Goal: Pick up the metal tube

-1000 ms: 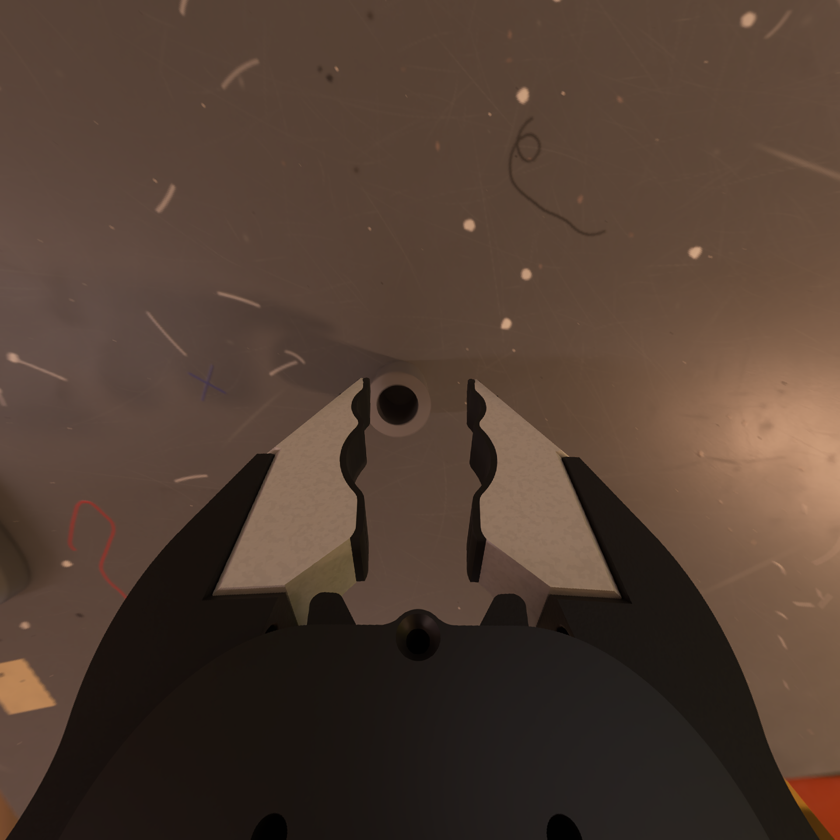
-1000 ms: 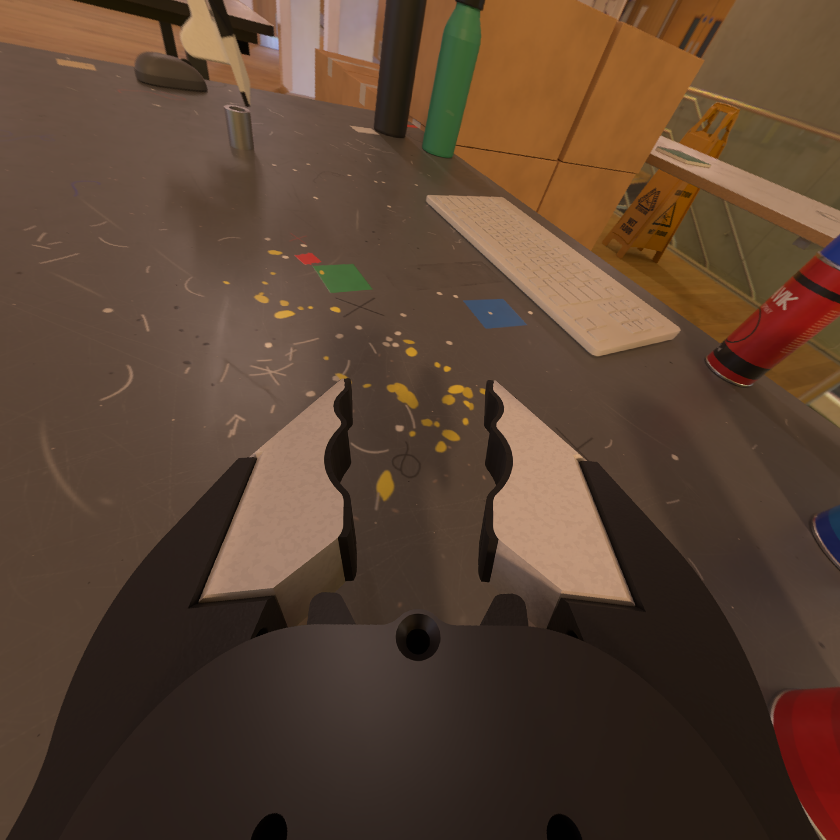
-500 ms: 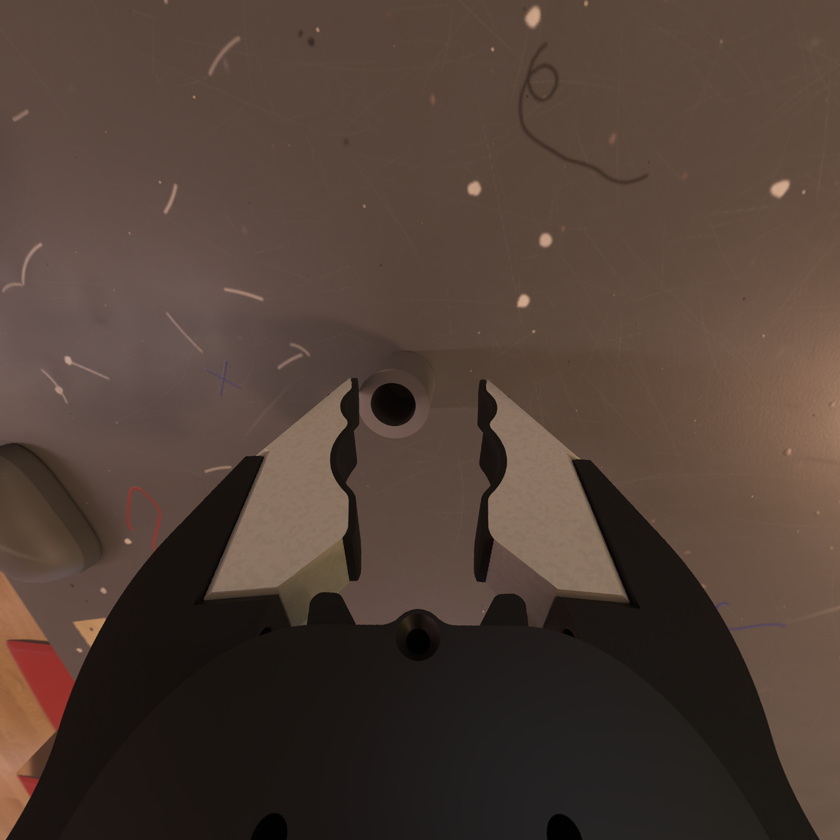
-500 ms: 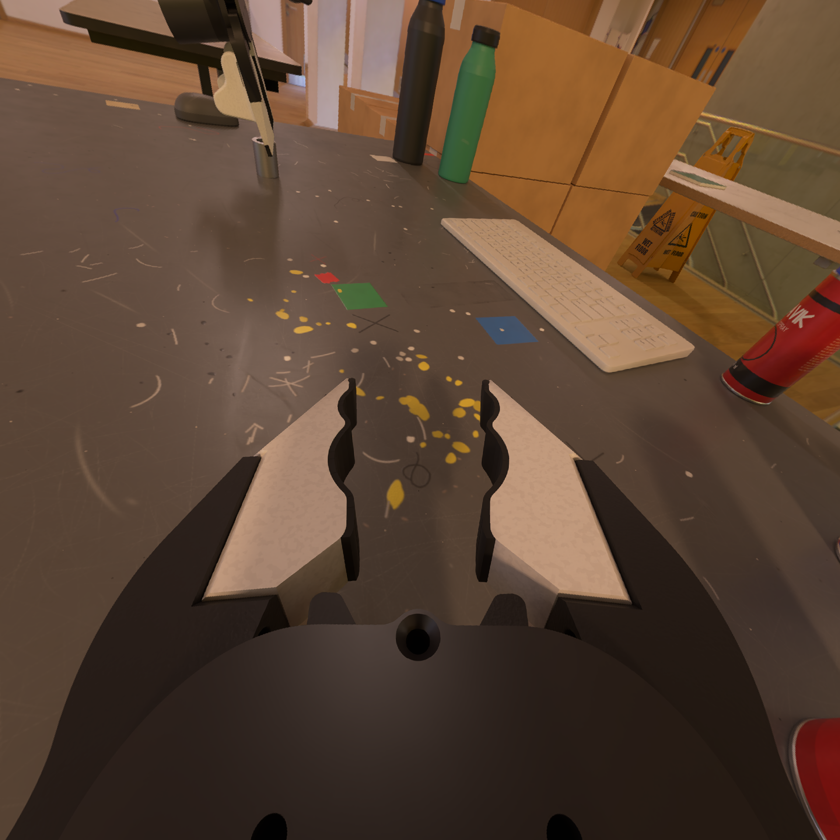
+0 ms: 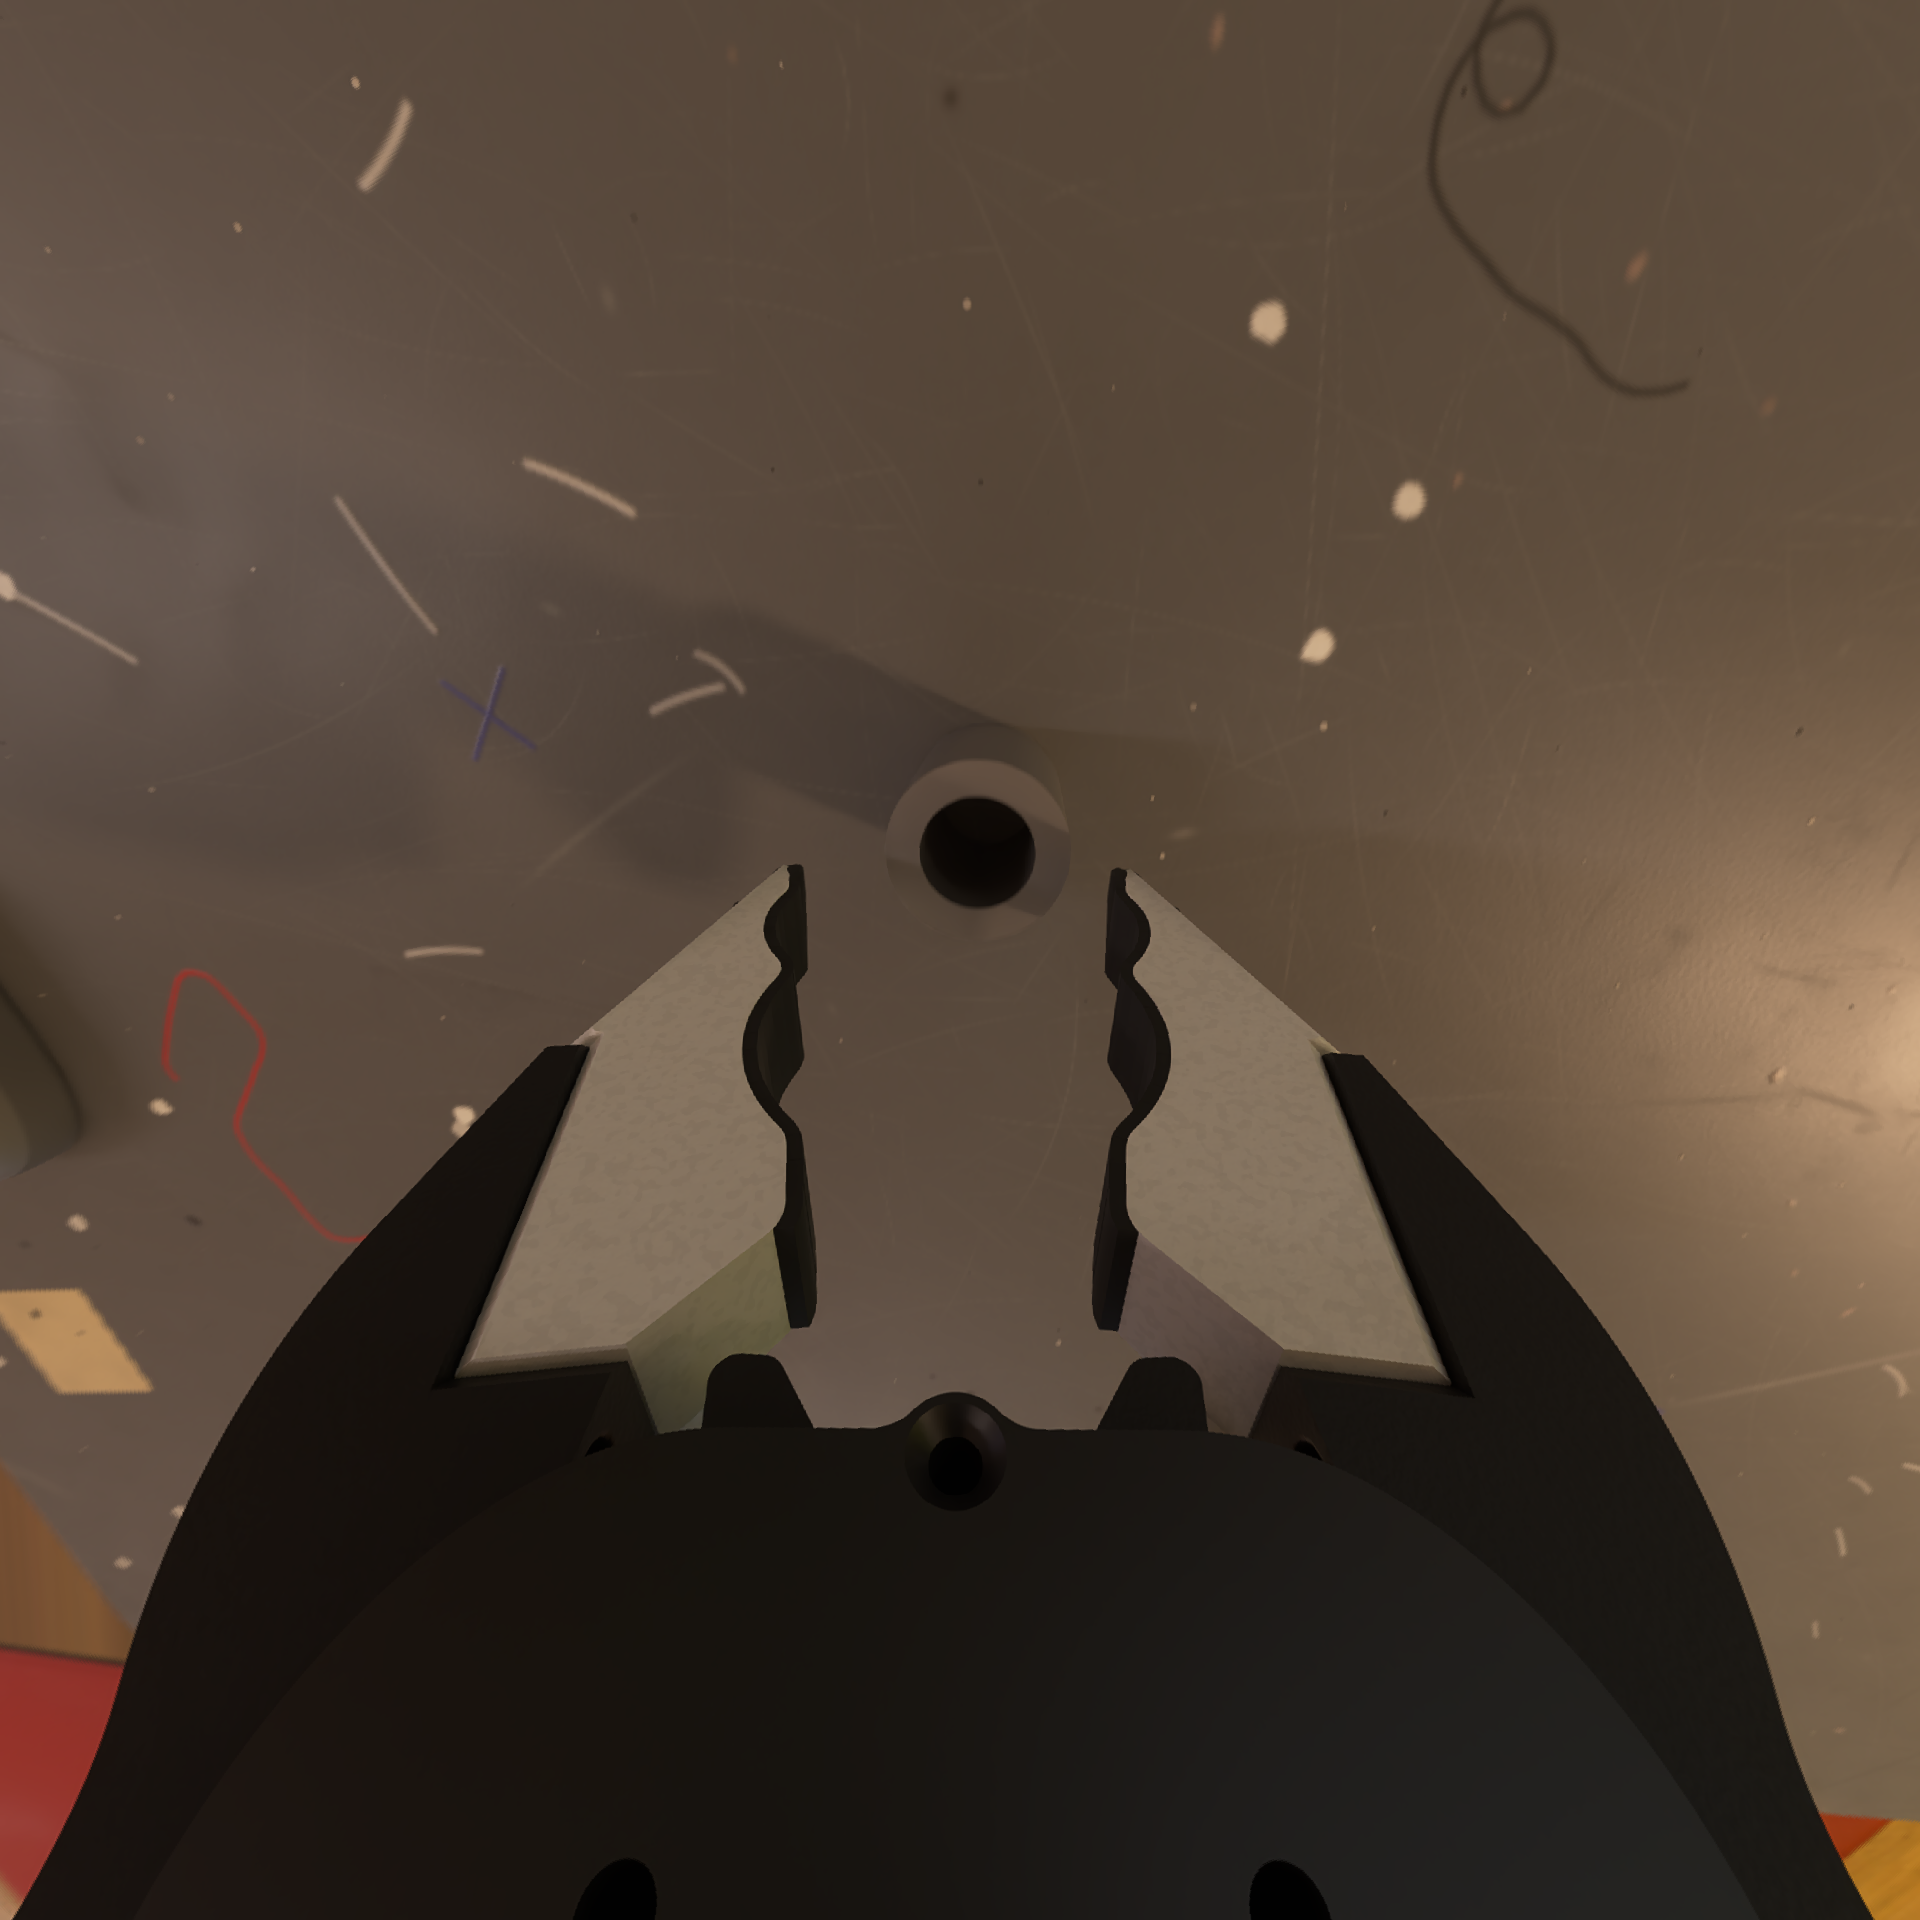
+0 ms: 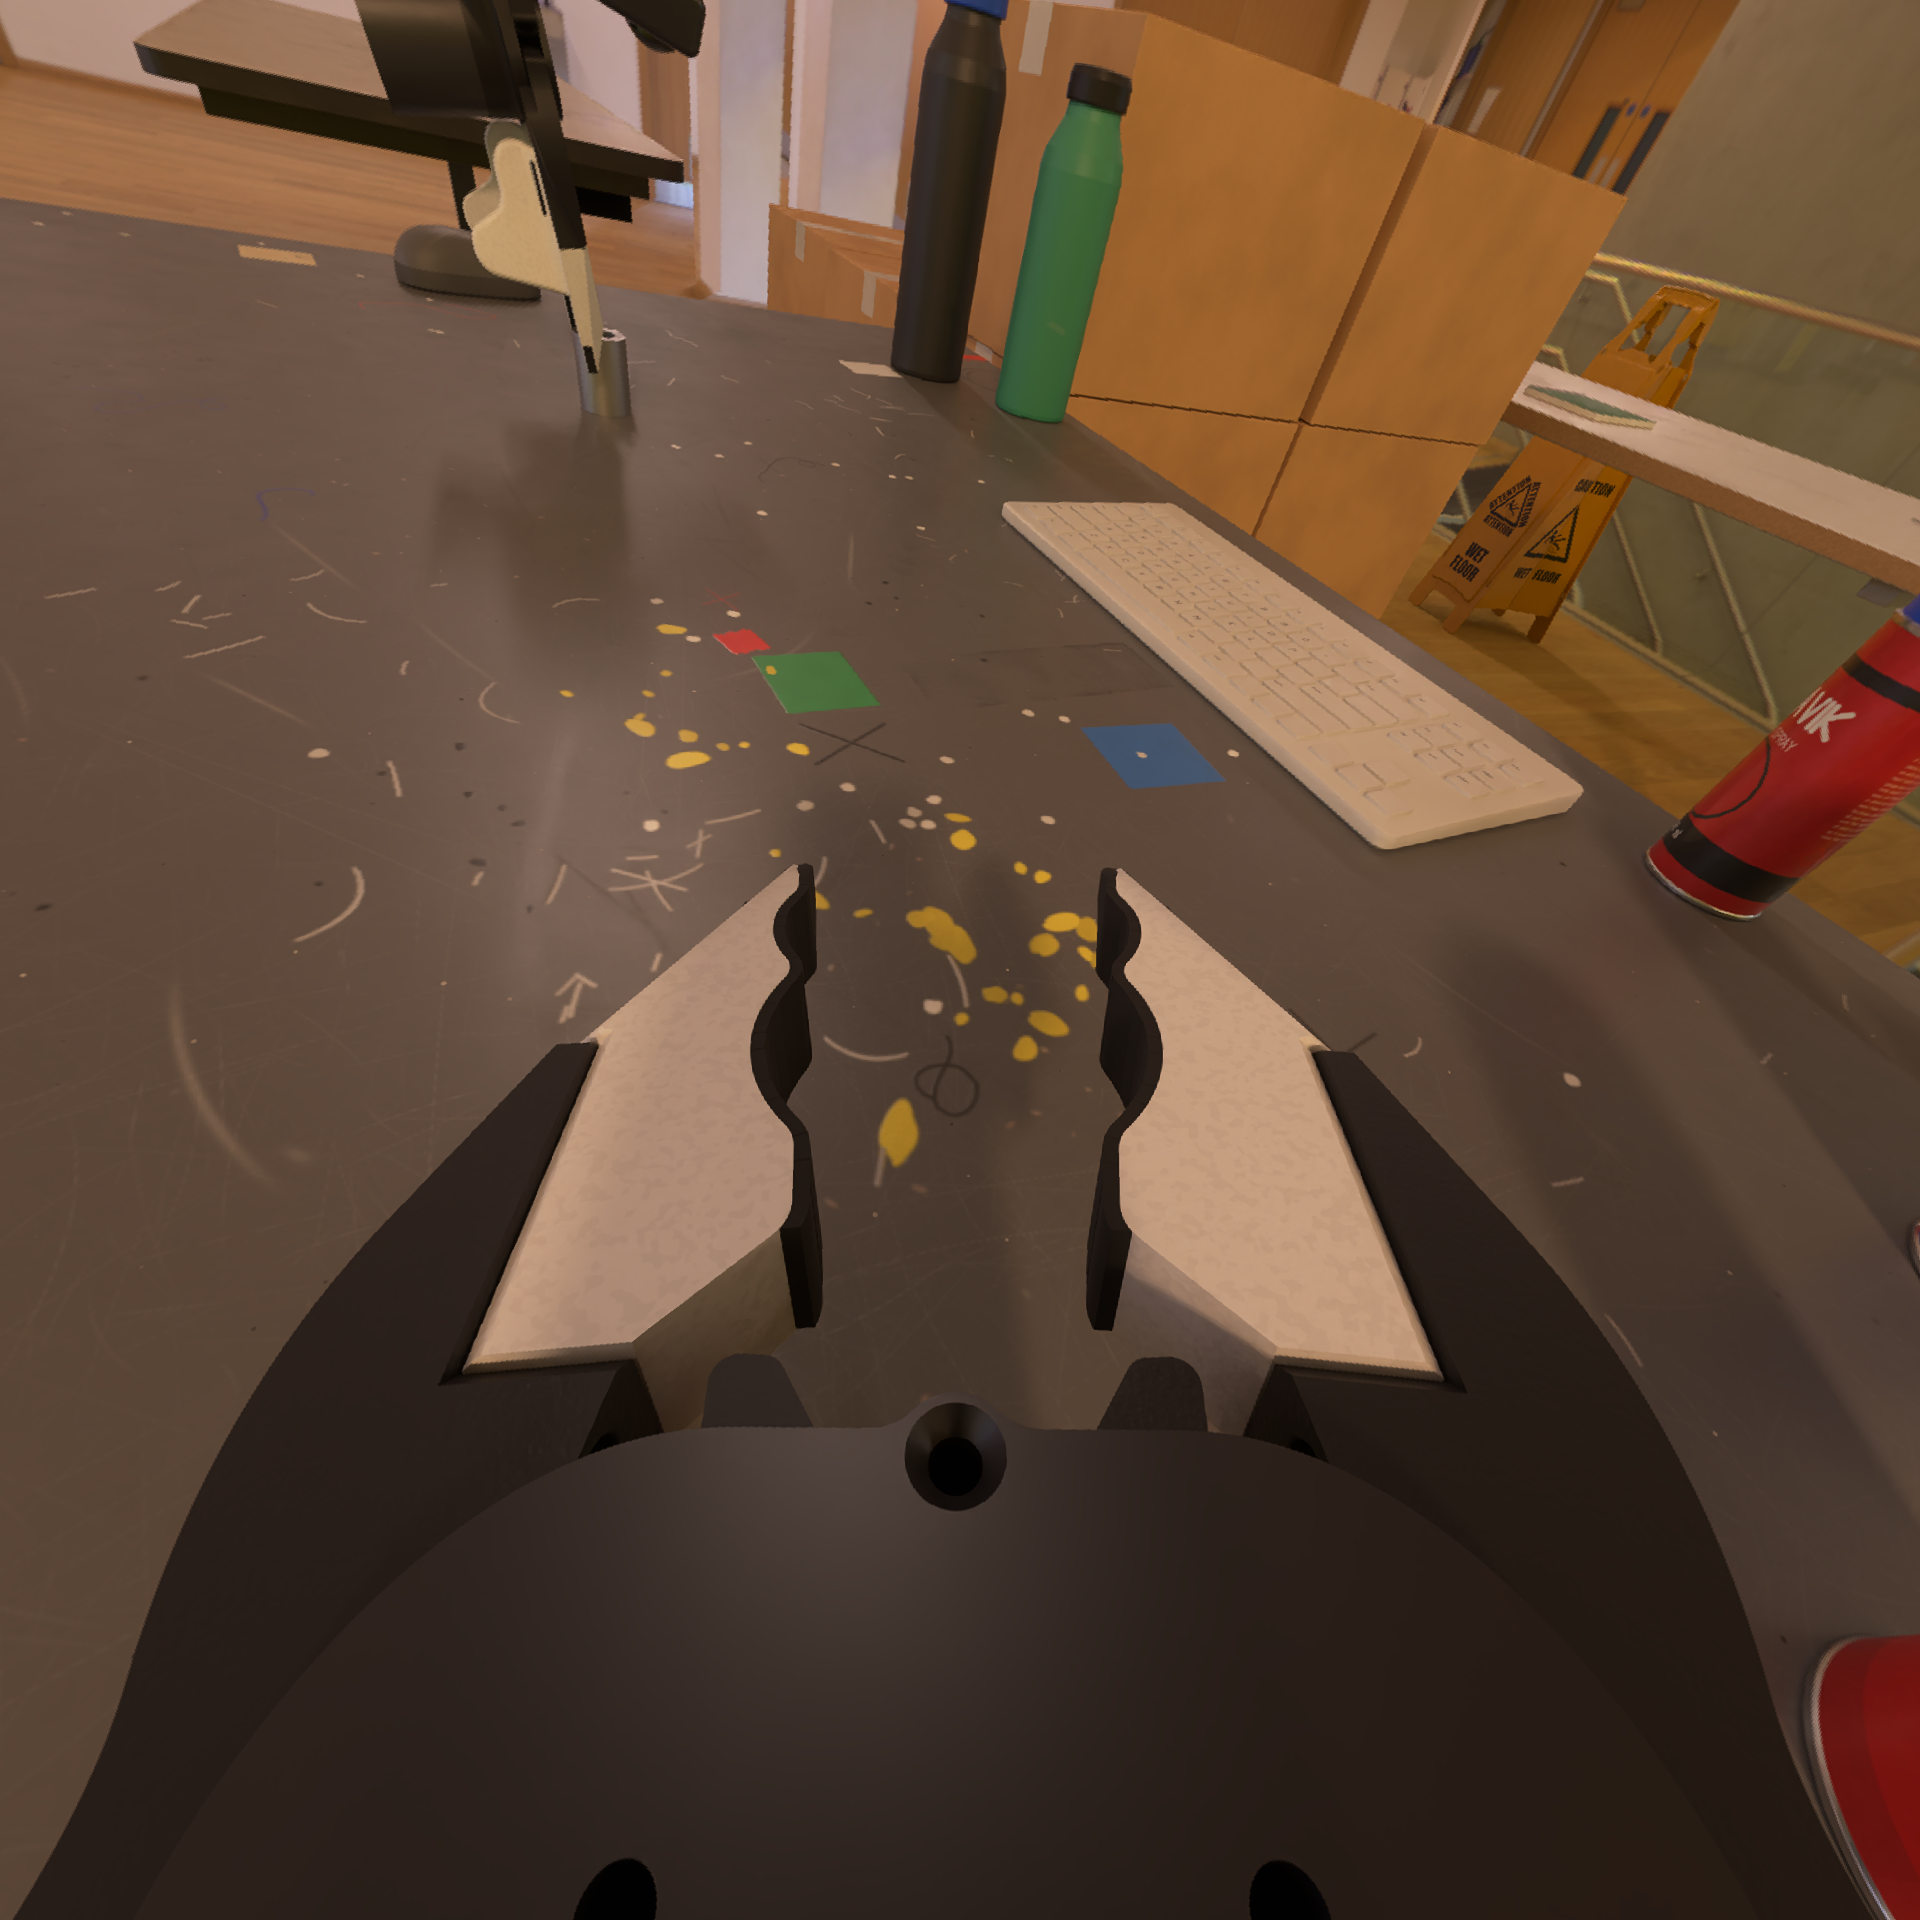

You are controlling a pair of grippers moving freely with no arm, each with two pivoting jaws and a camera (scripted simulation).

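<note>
Left wrist view looks straight down the bore of the metal tube [image 5: 977, 850], upright on the table [image 5: 1351, 935], just above centre frame and just beyond the left gripper [image 5: 954, 878], whose jaws stand wide. The right gripper [image 6: 954, 883], also wide and empty, is well apart from the tube.

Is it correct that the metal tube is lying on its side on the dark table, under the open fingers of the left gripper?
Not quite: the metal tube stands upright, as the right wrist view shows. It is on the dark table, under the left gripper, fingers open.
</note>
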